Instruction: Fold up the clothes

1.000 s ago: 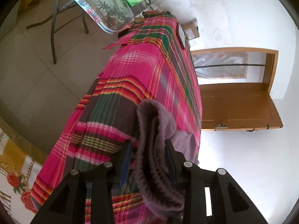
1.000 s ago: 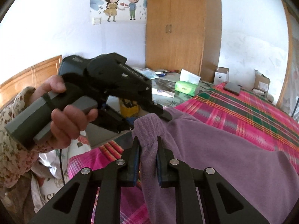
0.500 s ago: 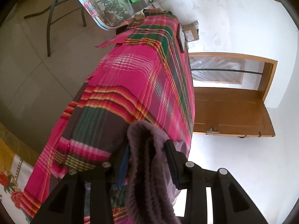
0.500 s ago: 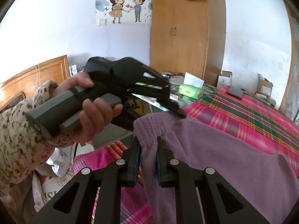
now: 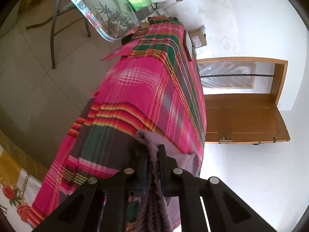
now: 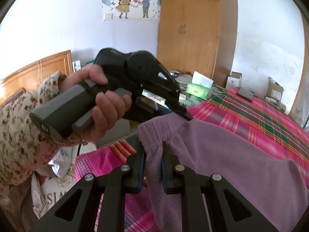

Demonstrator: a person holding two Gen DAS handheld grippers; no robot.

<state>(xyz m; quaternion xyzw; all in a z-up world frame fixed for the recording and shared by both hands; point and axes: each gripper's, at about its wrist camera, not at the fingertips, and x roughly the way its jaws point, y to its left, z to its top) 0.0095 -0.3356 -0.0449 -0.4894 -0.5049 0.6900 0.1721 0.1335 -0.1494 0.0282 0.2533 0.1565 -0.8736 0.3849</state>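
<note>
Up close, the right gripper is clamped on the ribbed edge of a purple garment, and the left gripper pinches the same edge a little further along. A hand in a floral sleeve grips the left tool's handle. Held up at this edge, the garment trails down onto the pink plaid bedspread. Beyond stand a glass table with a green tissue box, and a wooden wardrobe.

garment over bed | table behind bed
</note>
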